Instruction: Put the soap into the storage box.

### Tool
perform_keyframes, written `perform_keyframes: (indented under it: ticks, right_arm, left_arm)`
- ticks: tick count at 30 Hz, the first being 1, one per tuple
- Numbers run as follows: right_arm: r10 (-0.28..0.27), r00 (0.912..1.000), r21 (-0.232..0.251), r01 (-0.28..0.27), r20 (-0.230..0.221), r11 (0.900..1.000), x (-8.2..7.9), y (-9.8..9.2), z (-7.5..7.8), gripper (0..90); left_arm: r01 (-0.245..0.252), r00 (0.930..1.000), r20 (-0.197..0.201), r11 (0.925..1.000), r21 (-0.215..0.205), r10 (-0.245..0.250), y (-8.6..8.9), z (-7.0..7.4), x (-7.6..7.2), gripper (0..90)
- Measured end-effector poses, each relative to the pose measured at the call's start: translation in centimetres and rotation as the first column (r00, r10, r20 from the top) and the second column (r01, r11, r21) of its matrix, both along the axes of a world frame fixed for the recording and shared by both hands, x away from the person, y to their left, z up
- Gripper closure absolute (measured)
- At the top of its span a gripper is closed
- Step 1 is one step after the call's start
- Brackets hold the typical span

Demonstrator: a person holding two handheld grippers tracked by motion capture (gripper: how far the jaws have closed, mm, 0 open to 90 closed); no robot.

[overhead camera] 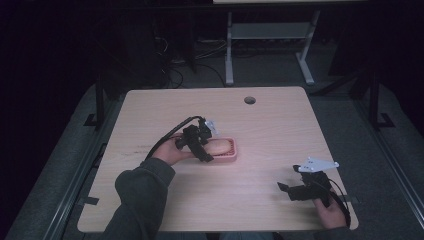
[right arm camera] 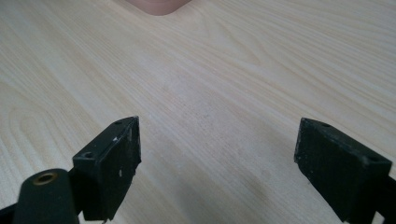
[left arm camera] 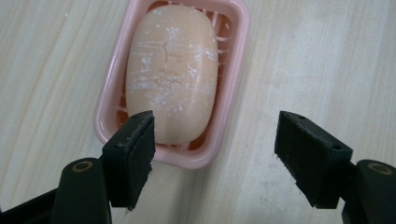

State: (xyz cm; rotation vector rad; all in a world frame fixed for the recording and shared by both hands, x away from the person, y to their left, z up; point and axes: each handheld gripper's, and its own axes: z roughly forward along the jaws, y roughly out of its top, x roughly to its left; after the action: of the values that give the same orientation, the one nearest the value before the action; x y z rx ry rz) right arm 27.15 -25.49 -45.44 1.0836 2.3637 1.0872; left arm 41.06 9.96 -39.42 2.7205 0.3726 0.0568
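Observation:
A peach-coloured oval soap bar point(left arm camera: 172, 74) with white scuffs lies in a pink slatted soap dish point(left arm camera: 232, 93) at the middle of the table point(overhead camera: 260, 125). My left gripper point(left arm camera: 215, 154) hangs open just above the dish's near end, one jaw over the soap's tip, the other over bare wood beside the dish. From above, the left gripper point(overhead camera: 202, 145) sits against the dish point(overhead camera: 227, 157) and soap point(overhead camera: 220, 146). My right gripper point(overhead camera: 285, 189) rests open near the front right corner, with bare wood between its jaws point(right arm camera: 217, 158). A corner of the dish point(right arm camera: 161, 5) peeks in at the top.
A round cable hole point(overhead camera: 249, 100) sits near the table's far edge. Behind the table stand a white desk frame point(overhead camera: 270, 35) and loose cables on a dark floor. The table's front right edge is close to my right hand.

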Motion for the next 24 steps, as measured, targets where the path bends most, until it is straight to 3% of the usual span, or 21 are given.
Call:
perform_keyframes:
  ticks: [10,24]
  right_arm:
    - [-0.011,0.9999,0.002,0.011,-0.004,1.000,0.0,-0.1,0.0,14.1]
    - [-0.023,0.9997,-0.001,0.023,0.001,1.000,0.0,-0.3,0.0,14.1]
  left_arm:
    - [0.001,0.9999,0.012,1.0000,0.006,-0.001,0.3,0.3,-0.9,28.3]
    - [-0.029,0.9996,0.001,0.9995,-0.009,0.029,1.9,-0.4,-1.7,28.1]
